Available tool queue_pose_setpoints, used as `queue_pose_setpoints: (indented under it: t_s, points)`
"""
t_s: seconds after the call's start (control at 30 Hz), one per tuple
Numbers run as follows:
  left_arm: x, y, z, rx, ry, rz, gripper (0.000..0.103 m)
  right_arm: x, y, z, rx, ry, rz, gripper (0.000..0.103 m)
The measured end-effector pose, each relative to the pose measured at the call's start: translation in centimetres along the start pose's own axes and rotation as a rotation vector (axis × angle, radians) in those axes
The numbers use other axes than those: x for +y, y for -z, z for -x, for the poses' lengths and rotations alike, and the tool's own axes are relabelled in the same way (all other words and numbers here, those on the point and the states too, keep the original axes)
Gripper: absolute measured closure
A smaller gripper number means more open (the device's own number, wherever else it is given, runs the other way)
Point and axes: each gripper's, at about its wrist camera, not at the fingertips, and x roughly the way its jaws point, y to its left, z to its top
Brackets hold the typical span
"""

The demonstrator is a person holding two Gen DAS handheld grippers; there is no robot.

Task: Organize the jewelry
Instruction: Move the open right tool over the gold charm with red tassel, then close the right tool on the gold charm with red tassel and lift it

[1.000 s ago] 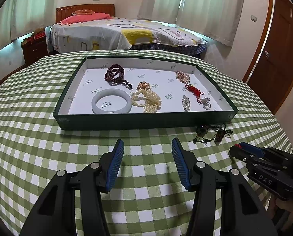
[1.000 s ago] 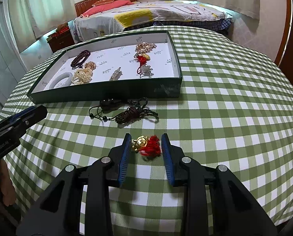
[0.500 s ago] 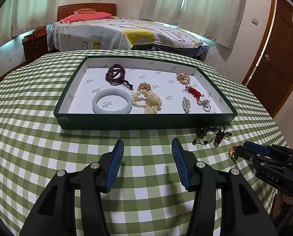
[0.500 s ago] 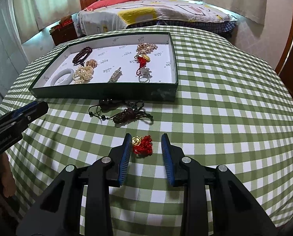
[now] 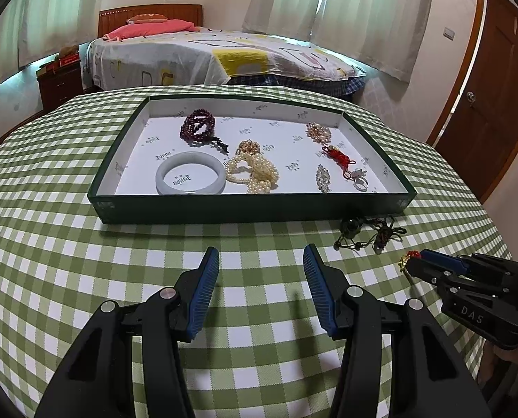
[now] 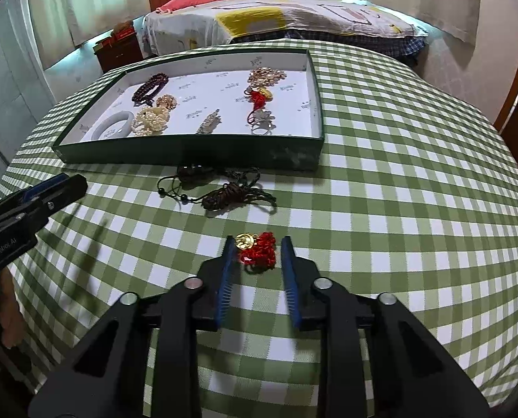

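Hovering over bare checked tablecloth (image 5: 85,244), the left gripper (image 5: 261,261) kept its jaws moderately apart, holding nothing. Beyond lay the green tray (image 5: 245,205) of jewelry. Rightward, the right gripper (image 6: 255,254) had its jaws just closing narrowly around the red-and-gold charm (image 6: 257,250), pads not yet pressing.

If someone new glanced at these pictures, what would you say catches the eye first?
Probably the dark green tray of jewelry on the checked tablecloth, with a pale bangle and pearls near its front. Next, the red cord charm lying between the right tool's closing jaws, just short of a dark cord necklace.
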Motion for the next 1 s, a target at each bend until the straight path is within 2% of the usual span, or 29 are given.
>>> queue_pose_setpoints:
  t_s: [0.4, 0.5, 0.57, 1.0]
  points:
    - [-0.4, 0.0, -0.1, 0.004, -0.008, -0.008, 0.053, -0.1, -0.1, 0.5, -0.001, -0.01, 0.045, 0.08]
    - [-0.5, 0.1, -0.1, 0.007, -0.01, -0.013, 0.053, -0.4, 0.1, 0.3, 0.004, -0.011, 0.036, 0.08]
    - [-0.6, 0.1, -0.1, 0.009, -0.013, -0.017, 0.053, -0.5, 0.2, 0.2, 0.009, -0.01, 0.035, 0.086]
    - [-0.9, 0.4, -0.5, 0.023, -0.015, -0.02, 0.053, -1.6, -0.4, 0.0, -0.014, -0.029, -0.015, 0.085]
